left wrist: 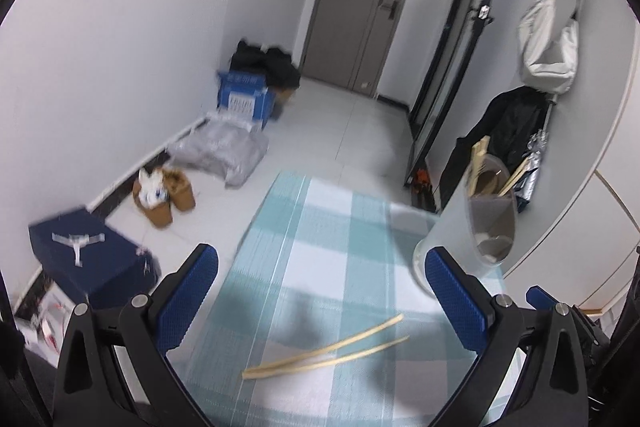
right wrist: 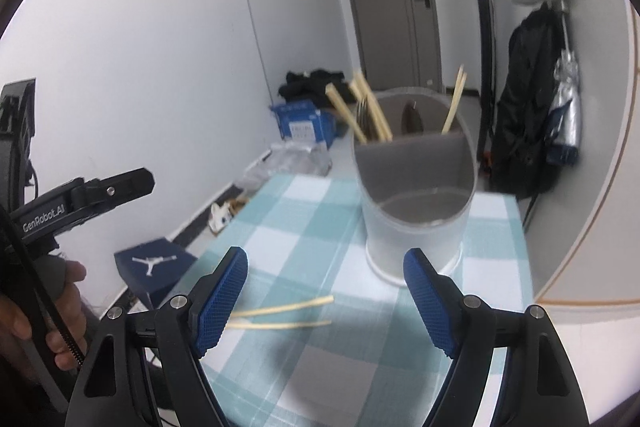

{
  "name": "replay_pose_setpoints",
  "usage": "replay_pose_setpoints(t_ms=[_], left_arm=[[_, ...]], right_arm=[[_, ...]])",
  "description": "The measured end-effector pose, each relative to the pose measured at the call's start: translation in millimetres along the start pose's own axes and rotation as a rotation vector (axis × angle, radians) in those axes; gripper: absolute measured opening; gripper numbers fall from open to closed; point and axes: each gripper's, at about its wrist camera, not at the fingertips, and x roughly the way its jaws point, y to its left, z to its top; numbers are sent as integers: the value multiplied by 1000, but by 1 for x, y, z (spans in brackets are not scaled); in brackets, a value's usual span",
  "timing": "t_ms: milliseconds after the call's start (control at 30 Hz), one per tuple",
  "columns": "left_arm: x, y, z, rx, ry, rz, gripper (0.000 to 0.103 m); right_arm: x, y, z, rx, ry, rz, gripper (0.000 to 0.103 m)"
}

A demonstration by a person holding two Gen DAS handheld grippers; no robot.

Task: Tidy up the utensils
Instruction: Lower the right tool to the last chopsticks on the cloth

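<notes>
Lying flat on the checked tablecloth are two loose chopsticks, side by side and almost touching at one end. They lie in front of the frosted utensil holder, near it but apart. This holder stands upright on the cloth, and more chopsticks lean inside its rear compartments; its front compartment holds nothing I can see. The left gripper is released, its blue pads spread wide above the two chopsticks, gripping nothing. The right gripper is released too, empty, just before the holder.
</notes>
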Motion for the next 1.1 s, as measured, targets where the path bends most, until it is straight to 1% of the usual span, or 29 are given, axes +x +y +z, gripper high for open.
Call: replay_pose_setpoints(t_ms=[67, 233, 367, 467, 533, 567, 600, 700, 767, 833, 900, 1000, 1033, 1100], left_arm=[[6, 5, 0, -23, 39, -8, 102], [13, 10, 0, -37, 92, -30, 102], [13, 16, 2, -57, 111, -46, 102], [14, 23, 5, -74, 111, -46, 102], [14, 27, 6, -91, 117, -45, 102], [17, 30, 7, -98, 121, -46, 102], [18, 33, 7, -111, 131, -48, 102], [20, 40, 9, -142, 144, -61, 102], [20, 46, 10, -163, 145, -50, 102], [21, 52, 11, -190, 157, -58, 102], [22, 57, 11, -212, 156, -48, 102], [20, 63, 11, -227, 141, -22, 102], [19, 67, 12, -240, 135, -14, 102], [19, 71, 13, -258, 133, -8, 102]], right_arm=[[10, 0, -5, 12, 35, -4, 80], [40, 4, -19, 34, 160, 8, 80], [59, 7, -28, 36, 245, 7, 80], [74, 4, -36, 81, 320, 5, 79], [83, 0, -41, 113, 368, 7, 70], [89, -2, -43, 136, 397, 22, 63], [93, -3, -44, 157, 420, 31, 60], [104, -5, -47, 230, 465, 84, 54], [109, -5, -47, 273, 490, 117, 53], [115, -4, -48, 329, 509, 145, 53], [120, -5, -47, 375, 516, 123, 52], [126, -3, -45, 426, 523, 35, 51], [128, -1, -44, 425, 525, 11, 50], [130, 9, -41, 387, 529, -58, 44]])
